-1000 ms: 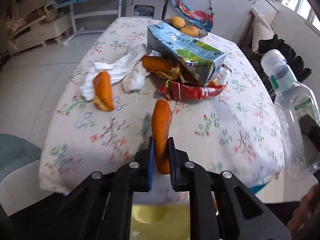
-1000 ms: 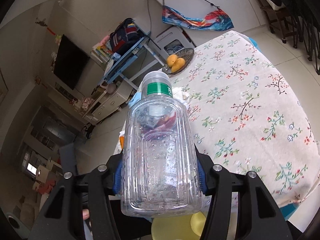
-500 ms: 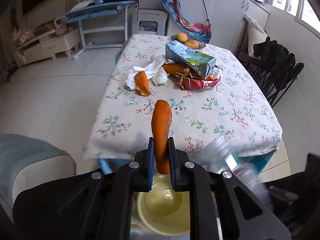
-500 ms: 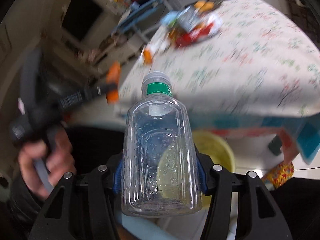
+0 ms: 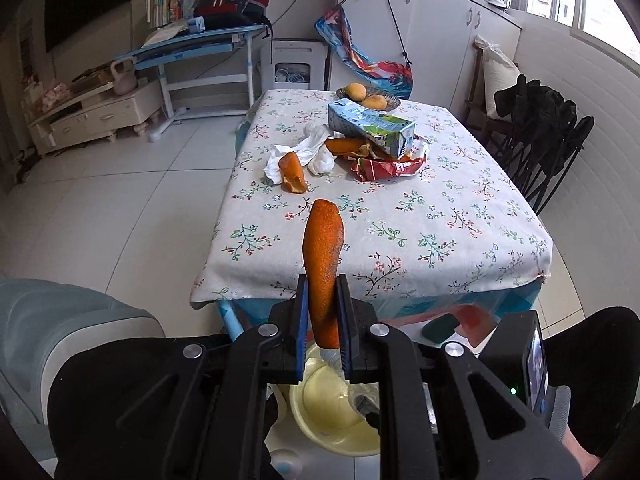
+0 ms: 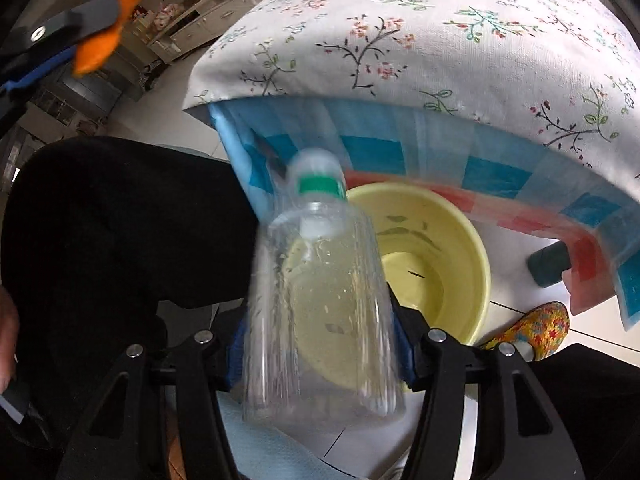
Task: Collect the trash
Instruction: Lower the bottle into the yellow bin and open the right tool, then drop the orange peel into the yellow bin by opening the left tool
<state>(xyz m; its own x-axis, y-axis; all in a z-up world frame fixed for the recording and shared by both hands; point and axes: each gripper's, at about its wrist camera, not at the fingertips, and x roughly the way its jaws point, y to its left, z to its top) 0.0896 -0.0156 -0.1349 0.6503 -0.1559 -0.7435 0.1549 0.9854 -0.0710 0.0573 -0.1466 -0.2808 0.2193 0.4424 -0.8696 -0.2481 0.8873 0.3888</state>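
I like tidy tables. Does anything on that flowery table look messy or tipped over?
Yes. The juice carton lies tipped over on a pile of orange peel, a red snack wrapper and crumpled tissues, with another peel beside them. Only the fruit bowl at the far end looks neat.

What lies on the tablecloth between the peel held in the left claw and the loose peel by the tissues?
Nothing: in the left wrist view, only bare floral tablecloth separates the held orange peel from the loose peel.
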